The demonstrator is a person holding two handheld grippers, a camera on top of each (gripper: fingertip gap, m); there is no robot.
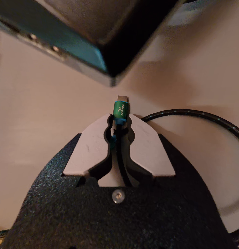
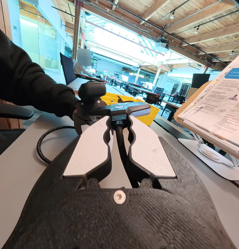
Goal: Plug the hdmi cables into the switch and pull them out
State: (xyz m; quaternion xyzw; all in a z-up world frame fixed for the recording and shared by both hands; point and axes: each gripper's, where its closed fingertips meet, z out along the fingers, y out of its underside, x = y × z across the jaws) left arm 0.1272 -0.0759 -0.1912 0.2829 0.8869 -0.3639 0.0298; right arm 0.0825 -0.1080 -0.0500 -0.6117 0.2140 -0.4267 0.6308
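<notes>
Left gripper (image 1: pixel 120 117) clamped on green metal HDMI plug (image 1: pixel 120 110) with a black braided cable (image 1: pixel 197 114); the silver tip sticks out past the fingertips, clear of everything, pointing at a corner of the dark flat switch box (image 1: pixel 75 58). Gap between plug tip and that corner is open, pale table (image 1: pixel 48 121) below it. Ports on the box's side edge are blurred, can't tell which one lines up.

Right gripper (image 2: pixel 118 119) closed on the black ribbed HDMI connector (image 2: pixel 118 117), which is seated in the near edge of the switch box (image 2: pixel 129 107); box looks lifted off the table.

Right wrist view only: the other gripper in a black-sleeved hand (image 2: pixel 87 106) at the box's left end, cable looped on the table (image 2: pixel 21 141), yellow plastic bin (image 2: pixel 149 113) just behind, tilted document stand (image 2: pixel 217 107) crowding the right side. Left side is open table.
</notes>
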